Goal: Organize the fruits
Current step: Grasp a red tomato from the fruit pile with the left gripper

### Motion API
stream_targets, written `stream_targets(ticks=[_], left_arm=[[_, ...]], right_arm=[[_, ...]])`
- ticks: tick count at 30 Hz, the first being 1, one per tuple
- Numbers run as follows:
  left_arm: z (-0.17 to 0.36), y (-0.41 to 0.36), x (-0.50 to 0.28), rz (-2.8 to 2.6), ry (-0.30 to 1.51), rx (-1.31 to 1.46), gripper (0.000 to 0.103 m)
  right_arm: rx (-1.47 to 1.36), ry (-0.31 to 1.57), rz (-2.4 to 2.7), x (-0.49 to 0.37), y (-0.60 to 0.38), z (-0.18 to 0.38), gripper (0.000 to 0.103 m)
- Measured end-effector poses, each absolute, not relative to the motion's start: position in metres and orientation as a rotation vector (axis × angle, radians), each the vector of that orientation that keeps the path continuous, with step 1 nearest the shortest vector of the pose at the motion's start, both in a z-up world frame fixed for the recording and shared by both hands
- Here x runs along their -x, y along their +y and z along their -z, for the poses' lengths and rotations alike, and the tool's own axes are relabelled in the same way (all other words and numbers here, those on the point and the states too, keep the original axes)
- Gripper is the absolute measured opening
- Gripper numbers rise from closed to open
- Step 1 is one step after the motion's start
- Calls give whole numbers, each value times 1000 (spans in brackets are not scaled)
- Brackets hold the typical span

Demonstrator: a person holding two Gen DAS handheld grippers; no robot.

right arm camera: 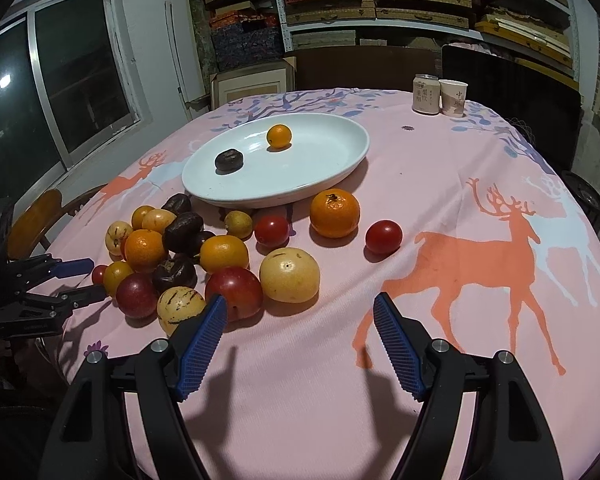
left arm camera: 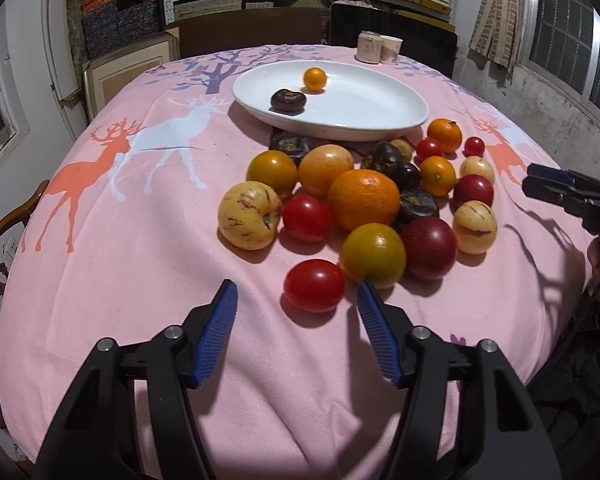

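Note:
A heap of fruit lies on the pink deer-print tablecloth: a big orange, red tomatoes, yellow speckled melons and dark wrinkled fruits. Behind it the white oval plate holds a small orange and a dark fruit. My left gripper is open at the near edge of the heap, with a red tomato just beyond its tips, untouched. My right gripper is open, its left fingertip in front of a red plum and a yellow round fruit just ahead.
A drink can and a paper cup stand at the table's far edge. A lone tomato and an orange lie right of the heap. A wooden chair stands at the left; shelves fill the back wall.

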State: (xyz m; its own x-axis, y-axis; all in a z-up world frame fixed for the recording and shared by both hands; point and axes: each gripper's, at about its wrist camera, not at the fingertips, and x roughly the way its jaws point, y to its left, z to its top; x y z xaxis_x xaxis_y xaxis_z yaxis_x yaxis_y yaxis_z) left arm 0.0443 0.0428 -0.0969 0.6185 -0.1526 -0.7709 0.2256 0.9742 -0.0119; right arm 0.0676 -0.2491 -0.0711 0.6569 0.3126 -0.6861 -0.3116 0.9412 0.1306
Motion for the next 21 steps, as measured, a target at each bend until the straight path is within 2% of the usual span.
stream_targets(ticks=[2,7,9,21], left_arm=[[100,43,-46,213,880,-92,52],[103,37,-45,230,866,-103,42],[101,38,-44,239,856,-89,32],[103,23,-41,250,832,-165,31]], right_arm=[[6,779,-354,-67,-247,72,76],[28,783,-358,-66,-243,73,76],[31,785,-356,-67,-242,73,76],[36,805,-349,-71,-239,77,76]])
